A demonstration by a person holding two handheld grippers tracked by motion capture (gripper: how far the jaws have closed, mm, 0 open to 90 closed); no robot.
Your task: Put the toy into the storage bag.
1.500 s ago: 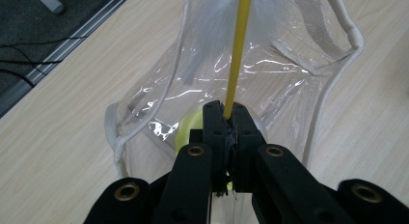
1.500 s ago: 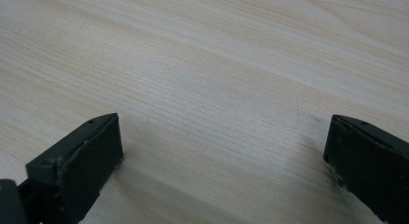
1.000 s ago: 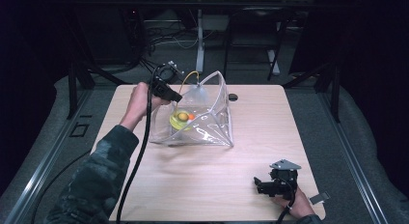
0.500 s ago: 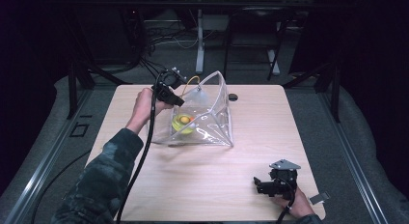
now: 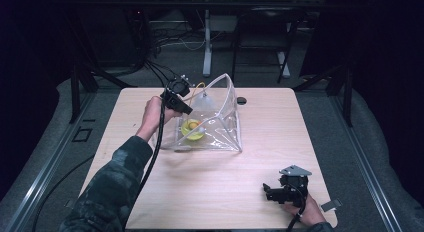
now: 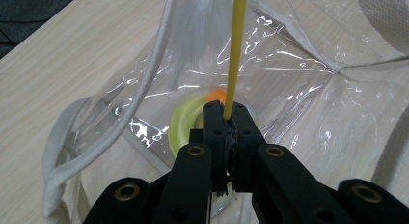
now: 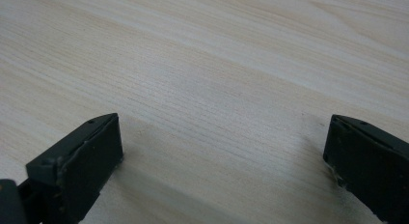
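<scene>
Two grippers are in your hands, and they sit well apart on the wooden table (image 5: 215,192): your left gripper (image 5: 186,106) is up toward the far left part of the tabletop, and your right gripper (image 5: 267,193) rests low near the near right corner, by the near edge. Your left hand (image 5: 152,117) has its jaws pinched shut on a thin yellow cord (image 6: 236,55) — in the left gripper view the cord rises straight out from between the two closed jaw tips and runs off the top of the frame. Just beyond those tips lies a clear plastic bag (image 5: 220,122), which stands raised and tent-like on the table, roughly at the middle of the far half. Inside it, low against the tabletop, you can see a yellow-green ring-shaped thing (image 6: 185,125) with a small orange object (image 6: 217,95) touching its far side; what they are cannot be told through the creased plastic. A white fabric strap (image 6: 140,93) edges the bag on the side toward the left edge of the table. Your right gripper has its jaws spread wide with nothing between them — the right gripper view has bare wood grain lying in the gap. A small dark round spot (image 5: 242,100) sits on the table just beyond the bag, near the far edge
</scene>
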